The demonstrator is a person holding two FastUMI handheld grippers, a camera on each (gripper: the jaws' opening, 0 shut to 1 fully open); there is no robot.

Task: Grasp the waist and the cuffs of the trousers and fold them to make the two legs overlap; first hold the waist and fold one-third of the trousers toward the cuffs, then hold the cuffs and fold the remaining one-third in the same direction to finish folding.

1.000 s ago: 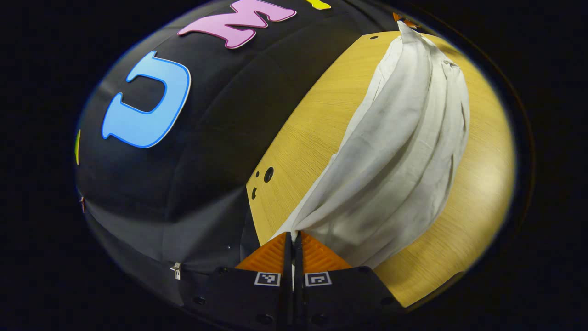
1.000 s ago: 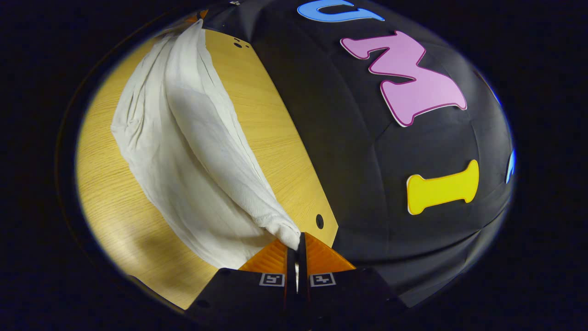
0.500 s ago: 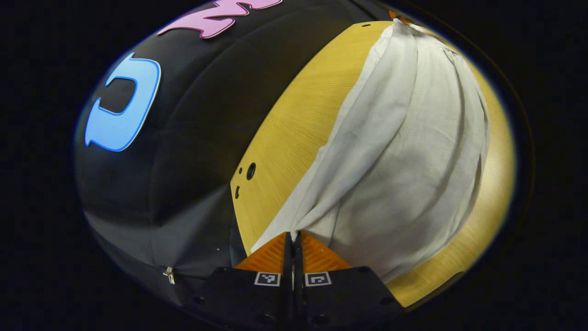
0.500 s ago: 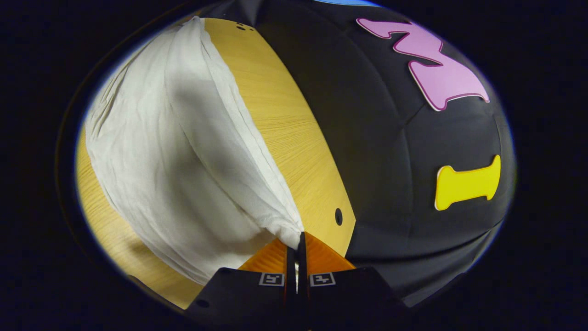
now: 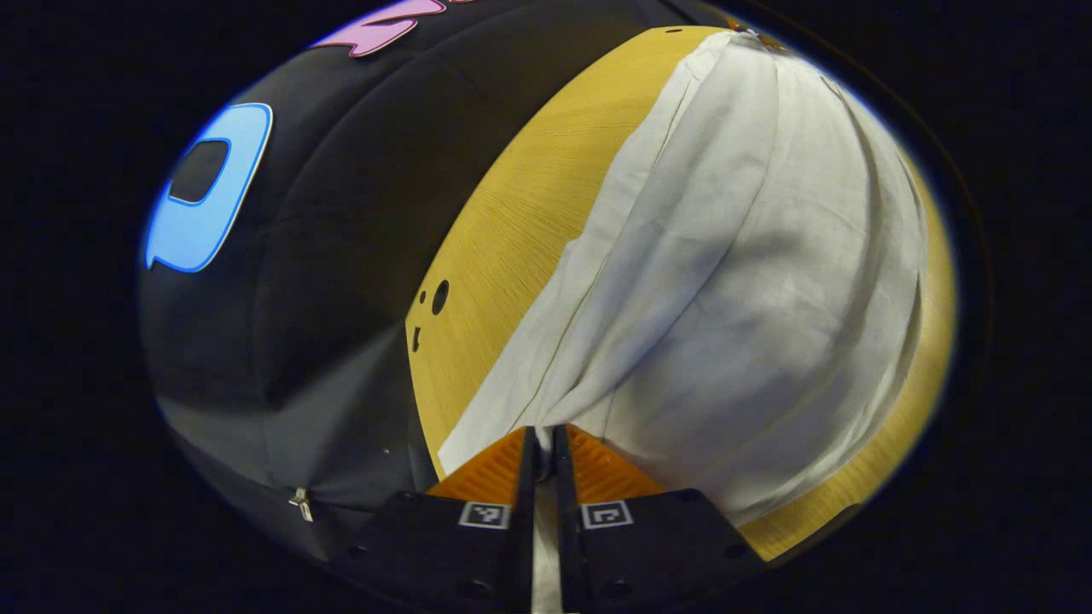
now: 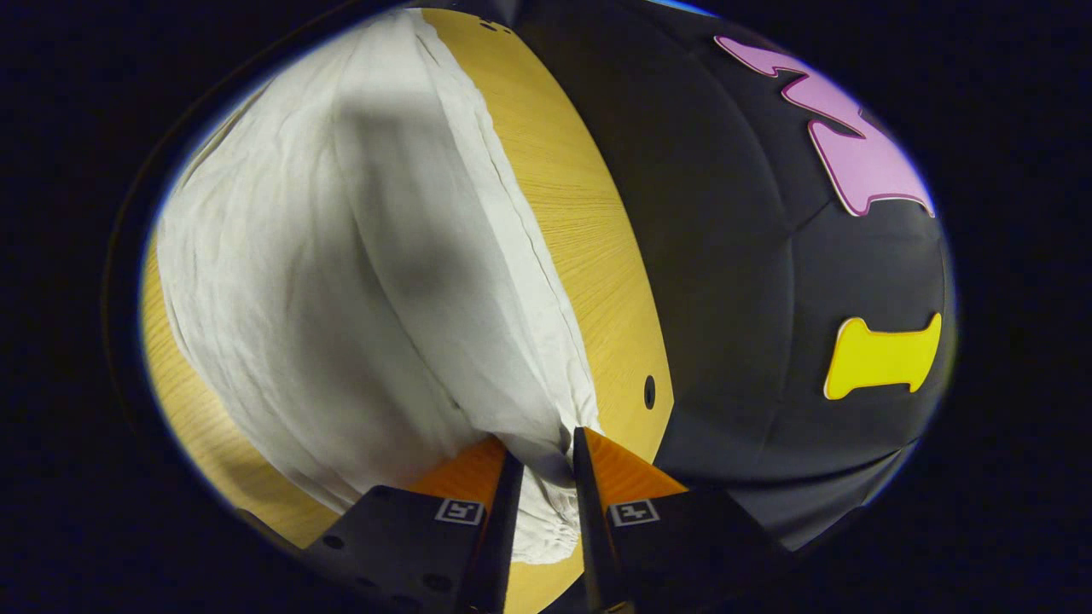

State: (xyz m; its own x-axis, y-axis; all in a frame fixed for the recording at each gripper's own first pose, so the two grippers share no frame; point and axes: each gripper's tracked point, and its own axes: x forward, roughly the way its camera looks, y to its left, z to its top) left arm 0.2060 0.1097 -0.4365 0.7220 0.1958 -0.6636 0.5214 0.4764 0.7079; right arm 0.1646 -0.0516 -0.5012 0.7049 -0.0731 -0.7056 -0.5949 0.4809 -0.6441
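On a light, wood-grain counter [image 5: 529, 230] set against the booth's black cloth wall [image 5: 341, 222], a pair of white, creased cotton-like trousers [image 5: 734, 281] is lying spread in long folds, covering most of the board in both views. In the left gripper view, the left tongs [image 5: 543, 439] are standing only slightly parted, a thin strip of the white fabric running down between the fingers; whether both are pressing on it cannot be told. The cloth is fanning away from that point toward the far end of the counter, where the other gripper is barely showing at the rim. In the right gripper view, the right tongs [image 6: 544, 452] are standing spread, with a gathered, elastic-looking edge of the trousers [image 6: 358, 256] lying loose in the gap between them and sagging onto the counter [image 6: 589, 230] below. Small dark round holes are dotting the counter near its edge in both views. Each finger is carrying a small square black-and-white marker [image 5: 484, 514] rather than legible lettering; no brand or readable label is showing on the garment. A shadow is falling across the middle of the fabric.
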